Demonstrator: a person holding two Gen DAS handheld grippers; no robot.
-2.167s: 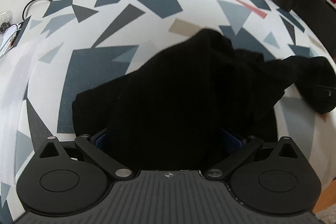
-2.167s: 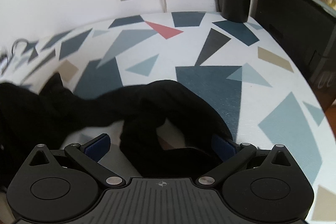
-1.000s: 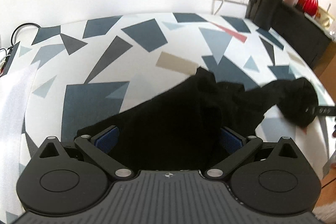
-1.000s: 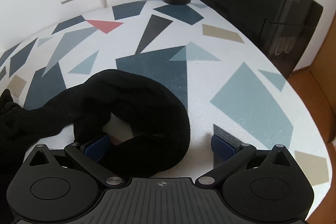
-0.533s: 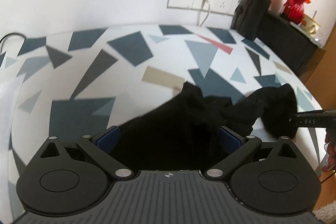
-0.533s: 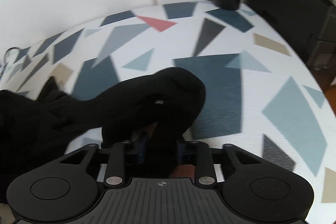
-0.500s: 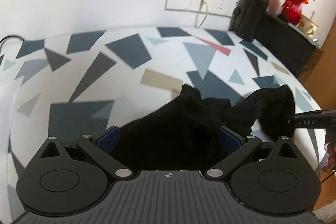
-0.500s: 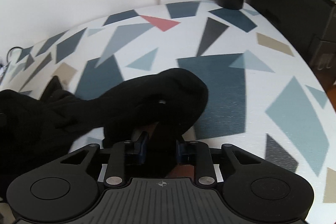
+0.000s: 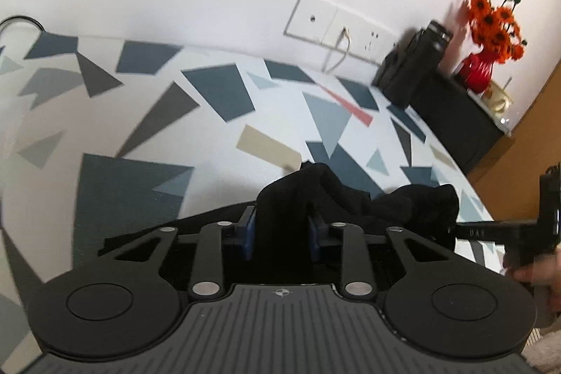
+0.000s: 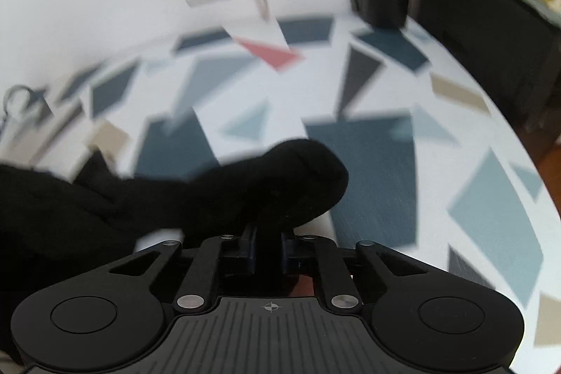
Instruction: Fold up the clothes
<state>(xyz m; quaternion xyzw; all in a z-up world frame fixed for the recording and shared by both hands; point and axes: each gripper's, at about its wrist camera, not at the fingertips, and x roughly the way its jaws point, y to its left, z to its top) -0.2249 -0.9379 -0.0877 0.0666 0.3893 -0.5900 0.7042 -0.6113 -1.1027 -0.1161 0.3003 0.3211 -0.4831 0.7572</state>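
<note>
While spreading beneath both cameras, covering the table [image 9: 105, 135] in a white cloth printed with grey, blue, tan and red shards, running up to a plain white wall. Standing beyond the black garment [image 9: 336, 198], against that wall: a row of white sockets [image 9: 336, 25] with a pale cable dangling, a dark flask [image 9: 426, 58] beside them, further right a black cabinet [image 9: 463, 121] bearing a red vase of orange flowers [image 9: 491, 37]. Lying bunched at the near edge, stretching between the tools. Pinching a raised fold of it: left gripper [image 9: 282, 233], blue pads drawn narrow around cloth. Clamping its rounded far-right end: right gripper [image 10: 268, 242], nearly shut on fabric, blurring.
</note>
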